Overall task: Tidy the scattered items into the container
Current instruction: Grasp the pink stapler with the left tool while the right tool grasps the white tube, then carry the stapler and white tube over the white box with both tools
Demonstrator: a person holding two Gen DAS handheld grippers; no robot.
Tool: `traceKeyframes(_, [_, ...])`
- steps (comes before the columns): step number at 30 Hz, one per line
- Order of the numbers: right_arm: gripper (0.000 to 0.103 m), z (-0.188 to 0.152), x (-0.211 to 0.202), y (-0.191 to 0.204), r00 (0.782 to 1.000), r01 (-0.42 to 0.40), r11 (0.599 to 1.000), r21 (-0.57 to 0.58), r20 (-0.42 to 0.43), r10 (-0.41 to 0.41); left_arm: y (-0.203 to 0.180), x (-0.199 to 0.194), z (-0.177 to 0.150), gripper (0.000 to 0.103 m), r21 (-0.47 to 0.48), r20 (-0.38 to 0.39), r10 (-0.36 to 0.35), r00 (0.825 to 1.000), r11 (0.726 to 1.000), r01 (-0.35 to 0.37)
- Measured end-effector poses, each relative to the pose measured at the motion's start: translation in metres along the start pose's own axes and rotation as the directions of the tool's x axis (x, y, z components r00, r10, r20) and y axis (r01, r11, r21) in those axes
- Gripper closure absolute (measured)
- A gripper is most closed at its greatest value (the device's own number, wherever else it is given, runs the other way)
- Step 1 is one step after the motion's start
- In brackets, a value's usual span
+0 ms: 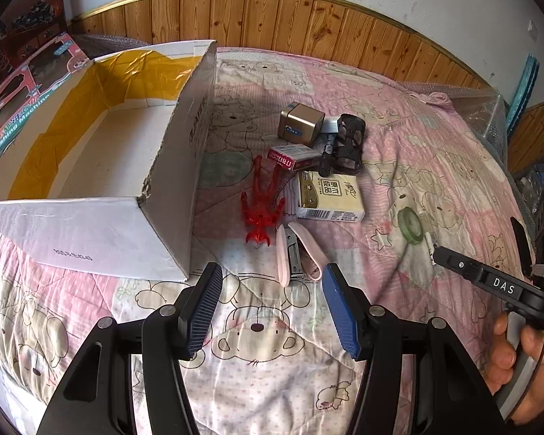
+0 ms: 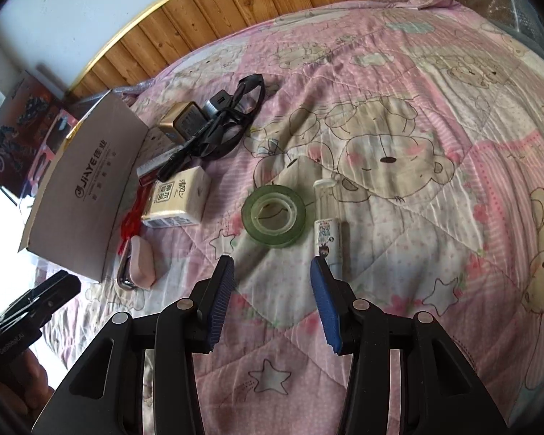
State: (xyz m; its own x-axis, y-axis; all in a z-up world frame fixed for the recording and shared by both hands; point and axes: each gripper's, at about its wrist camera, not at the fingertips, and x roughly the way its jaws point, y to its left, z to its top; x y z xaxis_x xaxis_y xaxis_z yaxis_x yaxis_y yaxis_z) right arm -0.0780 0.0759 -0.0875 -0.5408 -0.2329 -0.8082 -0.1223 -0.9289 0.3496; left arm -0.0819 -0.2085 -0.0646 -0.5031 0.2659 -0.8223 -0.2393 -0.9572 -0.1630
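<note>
Pink quilt (image 2: 435,145) covers the bed, where a white cardboard box (image 1: 101,152) stands open and empty at the left. Scattered beside it lie a red toy (image 1: 259,203), a tissue pack (image 1: 328,195), a pink stapler (image 1: 297,253) and a green tape roll (image 2: 273,215). Left claw (image 1: 272,282) and right claw (image 2: 272,272) both hover spread apart, holding nothing.

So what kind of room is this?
Most likely a bedroom: everything lies on a bed under a pink quilt printed with cartoon bears, wood panelling runs along the wall behind, and boxed toys are stacked beside the bed.
</note>
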Motion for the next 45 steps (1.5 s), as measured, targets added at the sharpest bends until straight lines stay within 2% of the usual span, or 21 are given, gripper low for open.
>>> traceKeyframes(3, [0.055, 0.003, -0.001, -0.006, 0.999, 0.045, 0.999, -0.016, 0.007, -0.045, -0.007, 0.016, 0.003, 0.044, 0.009, -0.027, -0.027, 0.999, 1.0, 0.028])
traceKeyframes(7, [0.055, -0.002, 0.005, -0.024, 0.994, 0.107, 0.994, -0.031, -0.013, -0.107, -0.018, 0.042, 0.004, 0.044, 0.033, -0.071, -0.029, 0.997, 0.999, 0.032])
traceKeyframes(9, [0.055, -0.004, 0.012, -0.032, 0.994, 0.101, 0.994, -0.031, -0.028, -0.102, -0.021, 0.055, 0.004, 0.044, 0.031, -0.089, -0.031, 0.996, 0.999, 0.034])
traceKeyframes(13, [0.058, 0.002, 0.016, -0.028, 0.995, 0.097, 0.992, -0.075, -0.001, -0.098, -0.024, 0.079, 0.003, 0.046, 0.045, -0.133, -0.022, 0.991, 0.999, 0.028])
traceKeyframes(14, [0.061, 0.003, 0.017, -0.025, 0.995, 0.099, 0.991, -0.09, -0.001, -0.1, -0.023, 0.084, 0.003, 0.048, 0.038, -0.138, -0.021, 0.99, 0.999, 0.026])
traceKeyframes(15, [0.07, 0.003, 0.016, -0.023, 0.995, 0.097, 0.99, -0.106, -0.002, -0.098, -0.022, 0.085, 0.003, 0.052, 0.04, -0.116, -0.019, 0.993, 0.999, 0.024])
traceKeyframes(18, [0.075, 0.001, 0.024, -0.01, 0.991, 0.131, 0.972, -0.196, -0.007, -0.135, -0.018, 0.086, 0.007, 0.053, 0.033, -0.104, -0.035, 0.994, 0.999, 0.038])
traceKeyframes(21, [0.083, 0.002, 0.03, -0.004, 0.986, 0.163, 0.955, -0.247, 0.013, -0.164, -0.012, 0.086, 0.008, 0.055, 0.021, -0.094, -0.066, 0.993, 0.997, 0.068])
traceKeyframes(26, [0.084, 0.004, 0.024, -0.013, 0.993, 0.115, 0.977, -0.177, -0.004, -0.117, -0.009, 0.081, 0.009, 0.055, -0.004, -0.106, -0.096, 0.99, 0.995, 0.096])
traceKeyframes(35, [0.084, -0.01, -0.007, -0.019, 0.995, 0.097, 0.99, -0.104, 0.008, -0.096, -0.023, 0.056, 0.014, 0.055, 0.046, -0.078, -0.071, 0.994, 0.996, 0.075])
traceKeyframes(45, [0.084, -0.029, -0.035, 0.011, 0.996, 0.08, 0.986, -0.148, 0.042, -0.075, -0.038, 0.006, 0.013, 0.055, 0.095, -0.007, -0.036, 0.999, 0.995, 0.036])
